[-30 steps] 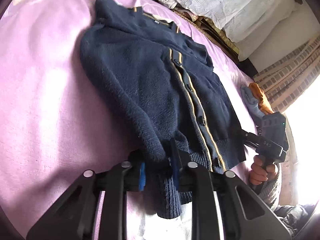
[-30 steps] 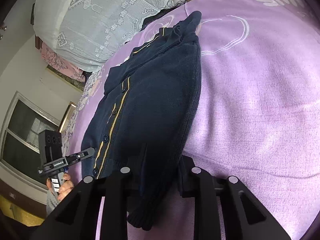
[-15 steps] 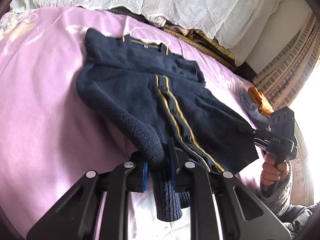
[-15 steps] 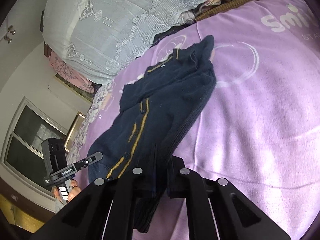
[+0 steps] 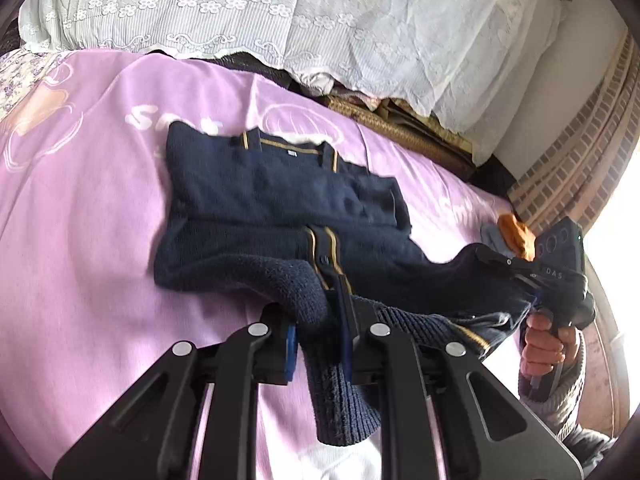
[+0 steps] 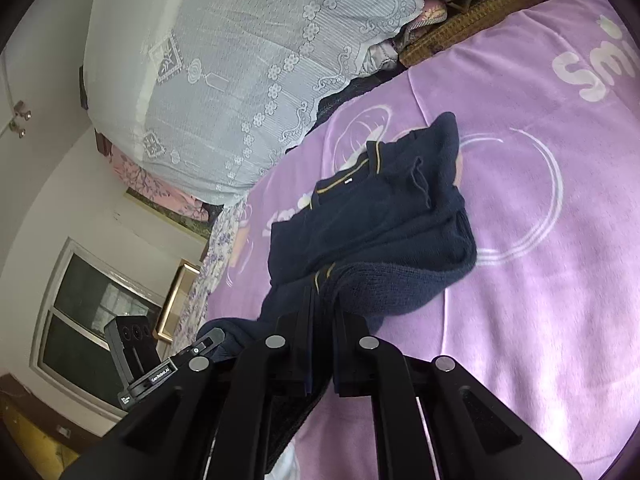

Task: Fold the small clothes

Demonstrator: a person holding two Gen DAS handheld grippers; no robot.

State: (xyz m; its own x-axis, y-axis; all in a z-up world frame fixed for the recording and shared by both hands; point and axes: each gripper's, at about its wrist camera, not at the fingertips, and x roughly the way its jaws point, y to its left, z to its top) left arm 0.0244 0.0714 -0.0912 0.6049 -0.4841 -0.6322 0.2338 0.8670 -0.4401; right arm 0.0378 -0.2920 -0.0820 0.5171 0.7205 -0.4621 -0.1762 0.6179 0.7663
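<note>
While the navy cardigan's (image 5: pixel 280 200) hem is held clenched in both the left gripper (image 5: pixel 318 320) and the right gripper (image 6: pixel 322 344) and lifted toward the collar at 12 o'clock on the bed (image 5: pixel 80 240), the bottom-up fold is judged only half done.

A bedroom in a home.

A purple blanket (image 6: pixel 520 300) printed with white lettering covers the bed; above it a lace-covered stack of bedding (image 5: pixel 320 20) stands at the head, and beside that stack a dark window (image 6: pixel 88 320) sits in a plain white wall.

Both left gripper (image 5: pixel 318 312) and right gripper (image 6: pixel 322 320) fingers clamped, raised.
</note>
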